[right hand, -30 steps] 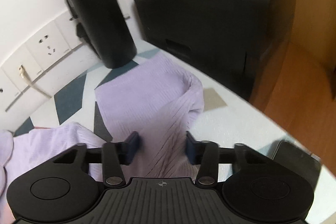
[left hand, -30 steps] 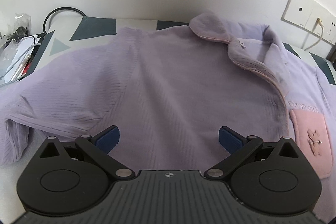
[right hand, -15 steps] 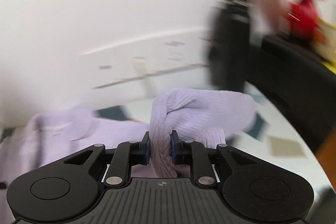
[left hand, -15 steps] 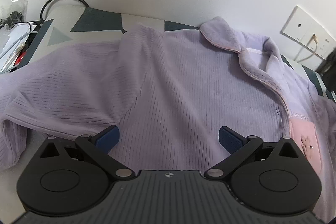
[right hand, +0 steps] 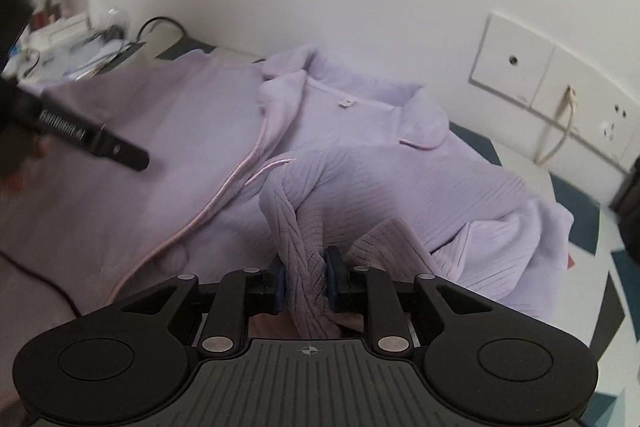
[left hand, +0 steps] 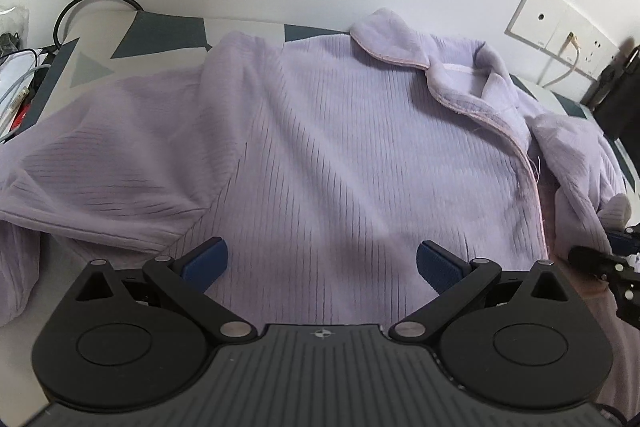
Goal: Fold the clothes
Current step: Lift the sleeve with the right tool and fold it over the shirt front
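A lilac ribbed pyjama jacket (left hand: 320, 147) lies spread front-up on the table, its collar (left hand: 400, 43) toward the wall. My left gripper (left hand: 322, 263) hovers open just above the jacket's lower front, nothing between its pads. My right gripper (right hand: 306, 283) has a bunched sleeve (right hand: 296, 195) pinched between its blue pads, and its jaws are opening slightly. The sleeve is lifted and drawn across the jacket body (right hand: 180, 115) beside the pink-trimmed front edge. A finger of the left gripper (right hand: 116, 149) shows at the left of the right wrist view.
White wall sockets (right hand: 520, 75) with a plugged cable sit behind the jacket. Loose cables and clutter (left hand: 24, 83) lie at the table's left end. A dark object (left hand: 616, 99) stands at the right. The patterned tabletop (left hand: 160, 31) shows behind the jacket.
The right gripper closed on the sleeve, lifted it and swung it left over the jacket body, rolling as it went. The left gripper edged over the jacket and stayed open.
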A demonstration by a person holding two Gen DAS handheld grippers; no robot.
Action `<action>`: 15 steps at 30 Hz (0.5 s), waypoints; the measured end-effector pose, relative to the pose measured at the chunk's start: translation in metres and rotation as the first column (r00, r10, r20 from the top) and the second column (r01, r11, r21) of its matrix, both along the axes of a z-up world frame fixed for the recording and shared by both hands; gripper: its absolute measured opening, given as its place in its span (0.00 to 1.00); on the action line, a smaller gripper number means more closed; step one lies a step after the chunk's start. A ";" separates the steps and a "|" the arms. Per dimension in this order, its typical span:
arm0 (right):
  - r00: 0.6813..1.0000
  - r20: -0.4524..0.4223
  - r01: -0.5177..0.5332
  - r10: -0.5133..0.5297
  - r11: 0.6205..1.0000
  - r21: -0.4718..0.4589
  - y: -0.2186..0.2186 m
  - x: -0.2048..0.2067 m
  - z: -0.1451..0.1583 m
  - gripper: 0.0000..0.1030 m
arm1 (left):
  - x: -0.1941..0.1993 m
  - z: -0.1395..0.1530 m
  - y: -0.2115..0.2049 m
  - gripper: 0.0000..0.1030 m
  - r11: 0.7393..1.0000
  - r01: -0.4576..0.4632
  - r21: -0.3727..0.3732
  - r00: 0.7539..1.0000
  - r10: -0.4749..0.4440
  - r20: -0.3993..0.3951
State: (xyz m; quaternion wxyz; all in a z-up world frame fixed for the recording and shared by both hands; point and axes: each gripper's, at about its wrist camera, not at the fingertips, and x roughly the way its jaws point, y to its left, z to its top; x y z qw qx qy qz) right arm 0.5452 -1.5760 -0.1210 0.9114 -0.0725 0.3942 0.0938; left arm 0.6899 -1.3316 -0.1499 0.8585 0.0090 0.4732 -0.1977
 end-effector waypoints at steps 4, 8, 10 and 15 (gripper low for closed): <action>1.000 0.004 0.000 0.000 1.000 0.024 0.000 -0.008 0.007 0.32 | -0.001 -0.001 -0.007 1.00 0.998 0.024 0.054 1.000 -0.024 0.001; 0.999 0.026 0.036 -0.037 0.998 0.041 -0.009 -0.022 0.020 0.42 | -0.004 -0.005 -0.016 1.00 0.991 0.051 0.124 0.998 -0.054 0.014; 0.998 0.045 0.052 -0.054 0.997 0.061 -0.016 -0.032 0.028 0.45 | -0.006 -0.007 -0.021 1.00 0.984 0.067 0.163 0.997 -0.072 0.028; 0.988 0.079 0.122 -0.130 0.987 0.102 -0.036 -0.051 0.042 0.47 | -0.007 -0.007 -0.022 1.00 0.985 0.050 0.167 0.998 -0.056 0.033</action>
